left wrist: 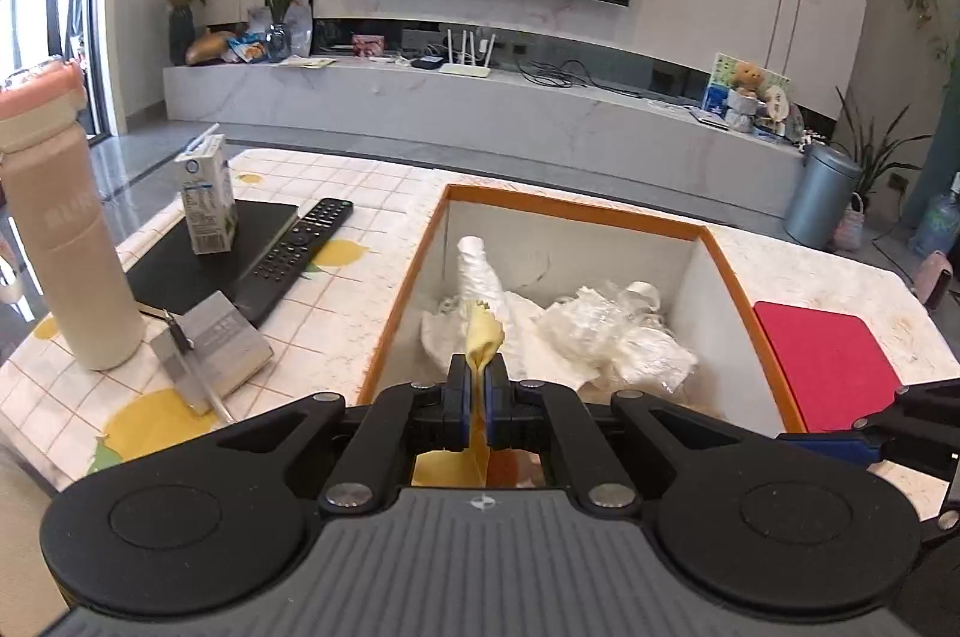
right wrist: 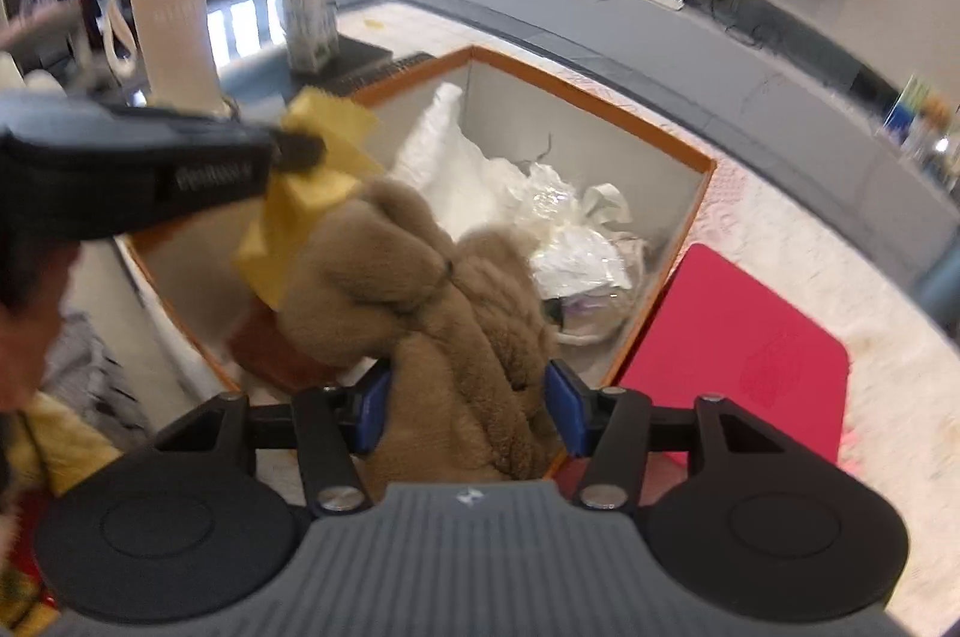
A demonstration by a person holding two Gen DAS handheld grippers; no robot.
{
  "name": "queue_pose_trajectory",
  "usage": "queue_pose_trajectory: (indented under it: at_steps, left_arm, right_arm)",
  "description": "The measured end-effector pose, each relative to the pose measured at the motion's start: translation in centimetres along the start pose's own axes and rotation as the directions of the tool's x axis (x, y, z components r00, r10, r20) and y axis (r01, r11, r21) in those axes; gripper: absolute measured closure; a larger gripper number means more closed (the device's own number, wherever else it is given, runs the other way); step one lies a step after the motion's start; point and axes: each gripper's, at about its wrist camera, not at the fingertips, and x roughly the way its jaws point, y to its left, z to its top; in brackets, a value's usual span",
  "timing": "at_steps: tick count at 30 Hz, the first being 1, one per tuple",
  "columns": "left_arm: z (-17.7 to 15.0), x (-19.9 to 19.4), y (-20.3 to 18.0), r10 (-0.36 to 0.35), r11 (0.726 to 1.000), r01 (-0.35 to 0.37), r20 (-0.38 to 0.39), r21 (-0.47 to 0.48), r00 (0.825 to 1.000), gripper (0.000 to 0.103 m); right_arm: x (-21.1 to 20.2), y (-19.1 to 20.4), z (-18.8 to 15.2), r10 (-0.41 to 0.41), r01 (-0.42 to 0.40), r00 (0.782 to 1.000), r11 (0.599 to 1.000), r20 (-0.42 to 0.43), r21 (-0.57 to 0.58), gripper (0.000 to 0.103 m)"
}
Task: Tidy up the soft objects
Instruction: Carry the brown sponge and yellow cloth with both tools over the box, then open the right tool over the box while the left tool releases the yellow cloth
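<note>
Over the open box, mid-frame in the right wrist view, the plush bear hangs between both tools: the right tool grasps its body, the left tool is clenched on its yellow bow. Its long axis runs from lower centre to upper left, head toward the left tool; the white soft items lie just beyond, at the box's far end.

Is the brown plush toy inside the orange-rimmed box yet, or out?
Not settled in yet. The brown plush toy hangs over the orange-rimmed box, carried by the right gripper and, by its yellow cloth, the left gripper.
</note>
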Motion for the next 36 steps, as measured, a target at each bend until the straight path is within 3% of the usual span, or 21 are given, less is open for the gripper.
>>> queue_pose_trajectory:
  at_steps: [8, 9, 12, 15, 18, 21, 23, 27, 31, 33, 36]
  left_arm:
    - [-0.1, 0.7, 0.5, 0.032, 0.999, -0.033, -0.032, -0.011, 0.999, 0.094]
    - [-0.1, 0.7, 0.6, 0.040, 0.999, -0.040, -0.027, -0.015, 0.999, 0.084]
    - [0.0, 0.3, 0.5, 0.024, 1.000, -0.023, 0.013, -0.008, 1.000, 0.043]
    - [-0.1, -0.6, -0.2, -0.009, 0.999, 0.003, 0.101, 0.052, 0.995, 0.029]
    - [-0.1, -1.8, -1.1, -0.001, 0.996, -0.016, 0.180, 0.093, 0.984, 0.015]
    - [0.3, -2.9, -1.5, 0.031, 0.994, -0.055, 0.249, 0.092, 0.968, 0.013]
    - [0.8, -3.4, -1.4, 0.042, 0.995, -0.063, 0.252, 0.077, 0.967, 0.012]
    - [1.3, -4.0, -0.3, 0.037, 0.999, -0.037, 0.248, -0.006, 0.968, 0.012]
    - [1.6, -4.1, 1.2, 0.010, 0.996, 0.012, 0.231, -0.092, 0.973, 0.012]
    - [1.7, -4.0, 1.5, -0.019, 0.996, 0.037, 0.216, -0.079, 0.976, 0.012]
    - [1.5, -4.0, 1.7, -0.007, 0.996, 0.026, 0.216, -0.085, 0.976, 0.012]
  right_arm:
    - [0.4, 0.0, -0.1, -0.008, 0.008, 1.000, 1.000, -0.005, -0.013, 0.053]
    - [0.2, 0.0, -0.1, -0.007, 0.007, 1.000, 1.000, -0.006, -0.015, 0.053]
    - [0.2, 0.1, -0.1, -0.006, 0.006, 1.000, 1.000, -0.006, -0.014, 0.053]
    - [0.3, 0.0, -0.2, 0.000, 0.000, 1.000, 1.000, -0.006, -0.007, 0.053]
    - [0.2, -0.2, -0.5, 0.009, -0.009, 1.000, 1.000, -0.005, 0.004, 0.053]
    - [-0.3, -0.3, -0.6, 0.017, -0.017, 1.000, 1.000, 0.010, 0.016, 0.053]
    - [-0.8, -0.2, -0.7, 0.021, -0.022, 0.999, 1.000, 0.031, 0.016, 0.048]
    - [-2.7, 0.9, -0.6, 0.013, -0.008, 0.995, 0.999, 0.103, -0.052, 0.011]
    - [-4.1, 1.7, -0.3, -0.012, 0.026, 0.989, 0.995, 0.148, -0.094, 0.003]
    - [-4.5, 1.8, -0.2, -0.021, 0.039, 0.986, 0.994, 0.163, -0.104, 0.003]
    - [-4.9, 1.9, -0.3, -0.032, 0.051, 0.986, 0.992, 0.166, -0.115, 0.003]
